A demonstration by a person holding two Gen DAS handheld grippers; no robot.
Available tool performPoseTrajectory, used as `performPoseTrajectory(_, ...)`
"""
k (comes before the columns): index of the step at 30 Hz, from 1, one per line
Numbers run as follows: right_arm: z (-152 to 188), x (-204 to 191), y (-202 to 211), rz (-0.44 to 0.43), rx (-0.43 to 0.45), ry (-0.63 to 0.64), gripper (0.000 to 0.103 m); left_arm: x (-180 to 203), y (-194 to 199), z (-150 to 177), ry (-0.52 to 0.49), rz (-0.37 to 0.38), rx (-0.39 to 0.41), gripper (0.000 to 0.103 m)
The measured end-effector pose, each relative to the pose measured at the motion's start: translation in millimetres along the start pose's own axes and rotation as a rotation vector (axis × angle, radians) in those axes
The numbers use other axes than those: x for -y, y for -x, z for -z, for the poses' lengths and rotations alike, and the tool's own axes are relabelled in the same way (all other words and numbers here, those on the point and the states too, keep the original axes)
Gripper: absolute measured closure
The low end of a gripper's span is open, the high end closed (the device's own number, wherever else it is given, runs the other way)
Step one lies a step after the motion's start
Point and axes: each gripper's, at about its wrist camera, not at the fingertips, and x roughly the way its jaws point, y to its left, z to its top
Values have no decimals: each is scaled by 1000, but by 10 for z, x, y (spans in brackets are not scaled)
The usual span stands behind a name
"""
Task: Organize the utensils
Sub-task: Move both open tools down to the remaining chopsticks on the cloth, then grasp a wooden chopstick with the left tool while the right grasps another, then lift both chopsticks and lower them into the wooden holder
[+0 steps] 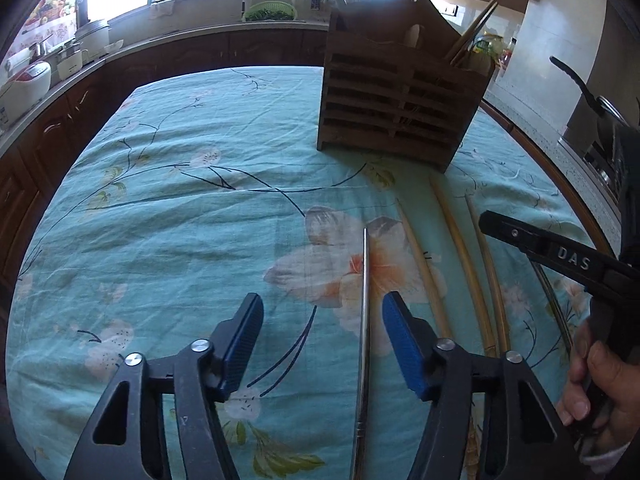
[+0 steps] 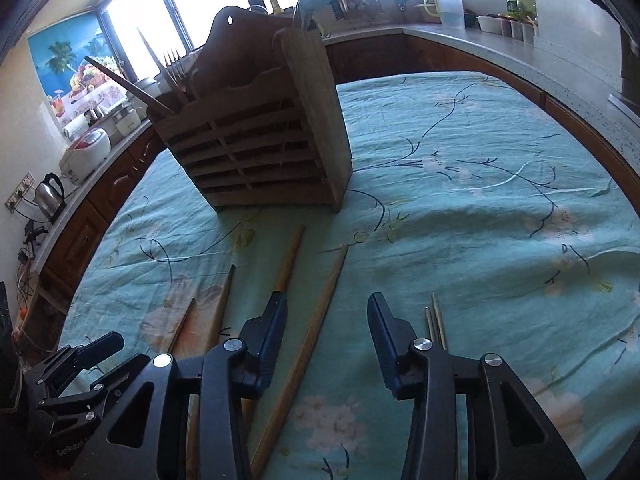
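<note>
**Trainee:** Left gripper (image 1: pixel 323 344) first, then? Its blue pads (image 1: pixel 402 344) stand apart, with the metal chopstick (image 1: pixel 365 300) running up between them, nearer the right pad, and neither pad seems to touch it.

**Coach:** Agreed, nothing is gripped there. The right gripper (image 2: pixel 327 344) is the same: jaws parted, straddling a wooden chopstick (image 2: pixel 310 352) that lies slanted on the cloth close to its left pad, not pinched as far as I can see.

**Trainee:** So how do I close well?

**Coach:** I'd centre each stick between the pads before squeezing. A thin rod on a soft floral tablecloth (image 1: pixel 168 216) will likely roll or sink into a wrinkle, so bring the tips right down to the fabric and close slowly. Take care not to catch a fold of the cloth.

**Trainee:** What's beside them?

**Coach:** Three more wooden chopsticks (image 1: pixel 460 252) lie side by side between the two grippers, and a thin metal pair (image 2: pixel 435 324) sits just right of the right gripper. Grab one stick only; its neighbours are near.

**Trainee:** And the destination?

**Coach:** The slatted wooden utensil holder (image 1: pixel 396 112) stands upright farther back on the table, already holding chopsticks, forks and spoons. Beyond it runs the kitchen counter (image 2: pixel 500 44). Lift clear and tip the stick upright before lowering it into a compartment.
</note>
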Motion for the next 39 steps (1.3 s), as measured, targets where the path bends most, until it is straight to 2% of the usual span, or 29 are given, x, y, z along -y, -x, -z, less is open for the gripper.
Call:
performPoseTrajectory(3, -14, -53, -103, 39, -16, 41, 68, 80, -74, -11, -49, -16, -18, 54)
performPoseTrajectory(5, -2, -87, -103, 46, -27, 69, 77, 128, -102, -17, -76, -46, -19, 56)
performPoseTrajectory(7, 38, -105, -82, 59, -36, 103, 89, 155, -122, -18, -83, -70, -12, 64)
performPoseTrajectory(11, 139, -119, 15, 43, -58, 163, 92, 130, -137, -40, -36, -71, -16, 88)
performPoseTrajectory(15, 271, -100, 134, 29, -64, 205, 92, 32, -90, -36, 41, -14, -35, 89)
performPoseTrajectory(19, 249, -12, 156, -14, -63, 129, 90, -73, -117, -104, 84, 24, -50, 88)
performPoseTrajectory(22, 204, 5, 129, -7, -59, 87, 87, -102, -153, -187, 90, 15, -57, 88)
performPoseTrajectory(28, 102, -35, 11, 17, -46, 69, 84, 32, -328, -344, 13, -30, -70, 87)
performPoseTrajectory(32, 57, -39, -45, 30, -33, 68, 84, 168, -394, -354, -53, -68, -44, 87)
performPoseTrajectory(35, 37, -109, -73, 71, -32, 107, 84, 242, -420, -337, -91, -74, -22, 92)
performPoseTrajectory(36, 41, -131, -72, 83, -31, 120, 85, 249, -421, -330, -95, -65, -20, 96)
performPoseTrajectory(39, 49, -106, -55, 74, -29, 113, 96, 210, -409, -324, -86, -35, -19, 99)
